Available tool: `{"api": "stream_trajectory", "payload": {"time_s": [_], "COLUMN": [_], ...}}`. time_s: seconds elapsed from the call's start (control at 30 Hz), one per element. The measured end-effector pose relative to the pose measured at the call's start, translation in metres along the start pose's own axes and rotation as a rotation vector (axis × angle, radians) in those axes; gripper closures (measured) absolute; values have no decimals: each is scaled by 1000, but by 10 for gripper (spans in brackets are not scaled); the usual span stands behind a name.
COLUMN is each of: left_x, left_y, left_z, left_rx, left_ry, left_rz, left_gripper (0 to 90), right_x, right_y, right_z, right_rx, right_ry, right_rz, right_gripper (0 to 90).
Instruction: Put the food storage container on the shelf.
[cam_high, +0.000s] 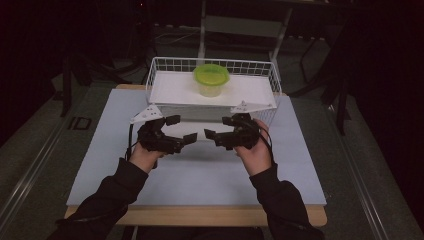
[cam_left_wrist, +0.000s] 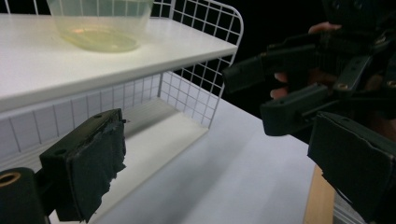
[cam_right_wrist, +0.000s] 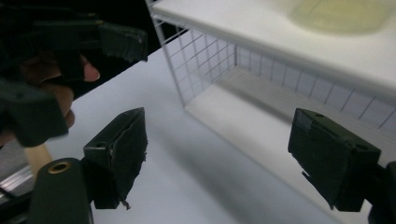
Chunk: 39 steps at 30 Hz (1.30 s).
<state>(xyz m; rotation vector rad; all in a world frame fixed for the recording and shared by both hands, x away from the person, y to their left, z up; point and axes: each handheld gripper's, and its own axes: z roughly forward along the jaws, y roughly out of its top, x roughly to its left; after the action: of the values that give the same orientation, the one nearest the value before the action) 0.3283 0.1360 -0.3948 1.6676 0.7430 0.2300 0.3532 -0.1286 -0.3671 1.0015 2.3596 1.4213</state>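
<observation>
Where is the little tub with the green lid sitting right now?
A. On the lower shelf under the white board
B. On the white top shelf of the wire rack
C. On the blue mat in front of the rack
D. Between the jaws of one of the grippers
B: the tub stands on the top shelf of the wire rack, apart from both open grippers, the left gripper and the right gripper.

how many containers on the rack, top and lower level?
1. A clear container with a green lid sits on the top shelf of the white wire rack, toward the back. The lower level looks bare in both gripper views, though its far corners are hidden.
</observation>
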Motion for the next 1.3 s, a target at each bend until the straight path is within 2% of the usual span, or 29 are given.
{"api": "stream_trajectory", "payload": {"time_s": [0.1, 0.17, 0.23, 0.3, 0.33, 0.4, 0.63, 0.73, 0.83, 0.93, 1.1, 1.17, 1.3], "left_x": [-1, -4, -7, -7, -9, -11, -11, -9, -6, 1, 9, 13, 20], "left_y": [-3, -14, -24, -24, -34, -42, -65, -70, -76, -86, -97, -102, -111], "left_z": [-1, -5, -7, -7, -8, -9, -15, -21, -26, -32, -34, -35, -39], "left_rx": [0, 15, 35, 35, 53, 55, 111, 132, 131, 136, 175, 180, 188], "left_ry": [-8, -27, -40, -40, -57, -72, -107, -103, -98, -84, -69, -55, -30], "left_rz": [0, 9, 15, 15, 18, 18, 60, 78, 74, 54, 55, 46, 34], "left_gripper": [50, 50, 50, 50, 50, 50, 50, 50, 50, 50, 50, 50, 50], "right_x": [1, 1, 1, 1, 0, -1, -9, -13, -16, -20, -26, -31, -39], "right_y": [-10, -24, -32, -38, -46, -54, -88, -102, -110, -125, -137, -140, -147], "right_z": [-2, -5, -7, -9, -11, -13, -19, -25, -30, -39, -46, -47, -49], "right_rx": [3, -11, -9, -9, -9, -10, 10, 4, 8, 10, 12, 23, 28], "right_ry": [3, 8, -18, -18, -18, -20, -20, -11, -15, -23, -37, -58, -77], "right_rz": [-4, -4, -17, -22, -21, -26, -21, -5, 1, 13, 13, 6, 27], "right_gripper": [193, 193, 196, 196, 195, 195, 194, 193, 193, 192, 192, 192, 192]}}
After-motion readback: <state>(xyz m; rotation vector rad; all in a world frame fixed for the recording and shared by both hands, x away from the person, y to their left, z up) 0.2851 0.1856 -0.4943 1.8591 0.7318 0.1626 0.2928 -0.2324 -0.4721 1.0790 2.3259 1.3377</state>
